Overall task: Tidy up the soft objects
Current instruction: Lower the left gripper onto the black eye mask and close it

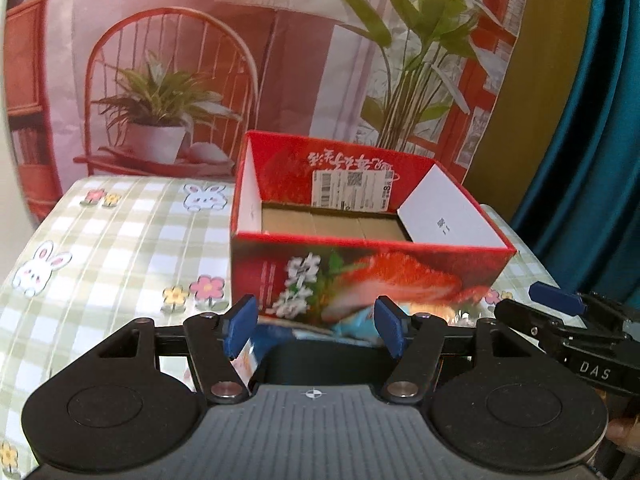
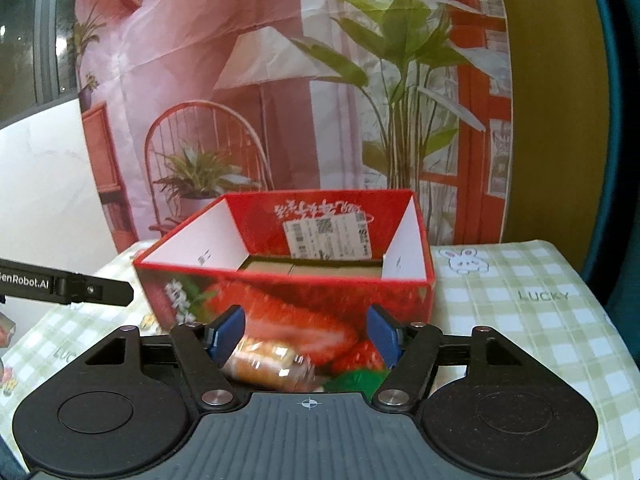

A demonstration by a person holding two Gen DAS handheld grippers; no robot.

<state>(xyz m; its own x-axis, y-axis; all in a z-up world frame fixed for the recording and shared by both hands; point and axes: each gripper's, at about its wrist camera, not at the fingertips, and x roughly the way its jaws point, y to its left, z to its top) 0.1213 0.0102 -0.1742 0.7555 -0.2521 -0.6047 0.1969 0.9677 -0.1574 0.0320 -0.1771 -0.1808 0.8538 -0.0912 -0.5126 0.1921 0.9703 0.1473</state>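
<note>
Between the right gripper's [image 2: 304, 334] spread fingers, a wrapped orange snack [image 2: 268, 362] lies crosswise, touching only the left pad. Left gripper [image 1: 316, 330] gapes over a blue packet [image 1: 352, 326]. Red box [image 1: 368, 268] stands open just ahead on the table [image 1: 120, 240].

Printed backdrop [image 1: 200, 60] — chair, lamp, potted plants, red window frames; teal curtain [image 1: 592, 140] right of it; checked bunny tablecloth [image 1: 120, 248] below.
</note>
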